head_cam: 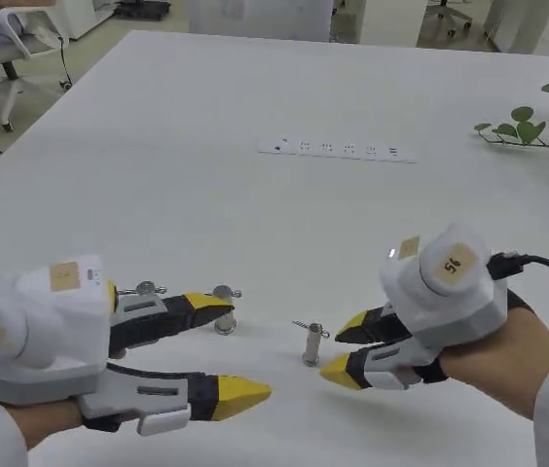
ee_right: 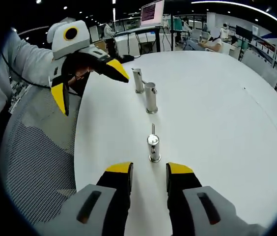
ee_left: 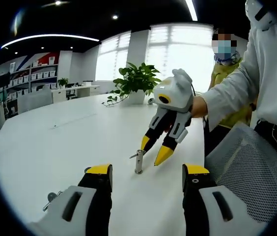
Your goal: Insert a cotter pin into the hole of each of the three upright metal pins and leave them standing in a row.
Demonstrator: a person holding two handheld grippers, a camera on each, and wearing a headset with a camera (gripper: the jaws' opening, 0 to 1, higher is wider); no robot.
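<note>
Three short upright metal pins stand in a row on the white table (head_cam: 255, 204). The nearest pin (head_cam: 311, 344) (ee_left: 139, 162) (ee_right: 153, 146) carries a thin cotter pin (head_cam: 303, 326) through its top. The middle pin (head_cam: 224, 311) (ee_right: 151, 97) and the far-left pin (head_cam: 144, 289) (ee_right: 138, 79) also show wire at their tops. My right gripper (head_cam: 341, 350) (ee_right: 149, 168) is open just right of the nearest pin, holding nothing. My left gripper (head_cam: 226, 347) (ee_left: 147, 169) is wide open and holds nothing, its far jaw beside the middle pin.
A white power strip (head_cam: 338, 149) lies mid-table. A leafy plant (head_cam: 547, 112) trails in at the far right edge. An office chair (head_cam: 2, 58) stands off the far left corner, and a mesh chair (ee_left: 246, 162) sits close to the table's near edge.
</note>
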